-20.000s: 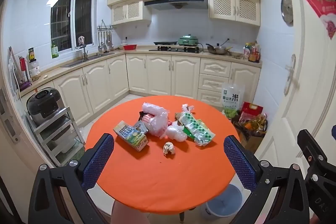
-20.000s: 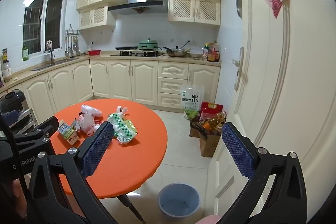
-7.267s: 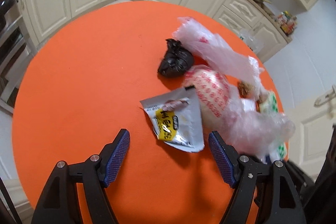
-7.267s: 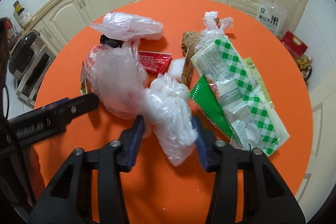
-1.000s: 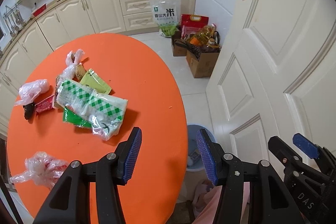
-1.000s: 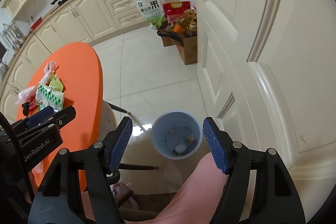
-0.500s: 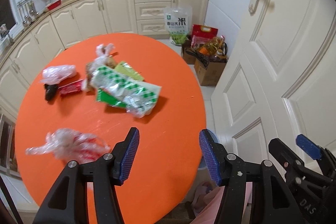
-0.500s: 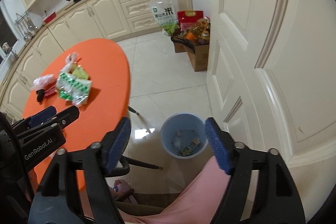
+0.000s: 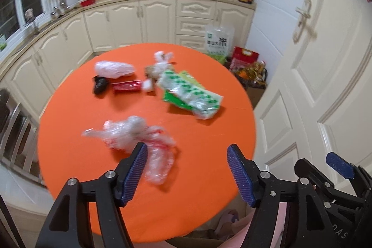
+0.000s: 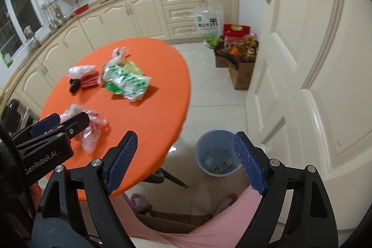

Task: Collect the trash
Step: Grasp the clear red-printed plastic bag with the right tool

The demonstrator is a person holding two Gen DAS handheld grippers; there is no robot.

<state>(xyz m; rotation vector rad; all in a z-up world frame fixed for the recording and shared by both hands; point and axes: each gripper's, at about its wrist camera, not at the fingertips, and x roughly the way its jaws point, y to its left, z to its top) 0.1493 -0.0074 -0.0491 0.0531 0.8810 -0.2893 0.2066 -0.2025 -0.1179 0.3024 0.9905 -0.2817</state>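
Note:
Trash lies on the round orange table (image 9: 209,178): a crumpled clear plastic bag with red print (image 9: 137,138) nearest me, a green-checked packet (image 9: 193,94), a red wrapper (image 9: 126,87), a black bag (image 9: 100,84) and a white plastic bag (image 9: 114,67). My left gripper (image 9: 187,169) is open and empty, just right of the crumpled bag. My right gripper (image 10: 186,162) is open and empty, held over the floor between the table edge (image 10: 181,108) and the blue bin (image 10: 217,152), which holds a few scraps.
A white door (image 10: 313,62) stands close on the right. Cardboard boxes with groceries (image 10: 239,57) and a rice bag (image 10: 209,27) sit on the floor by the cabinets (image 10: 181,11). The person's pink legs and slippers (image 10: 139,201) are below.
Both grippers have swung left and up toward the table. The crumpled clear bag now lies closer to my left gripper. The bin has shifted lower right in the right wrist view.

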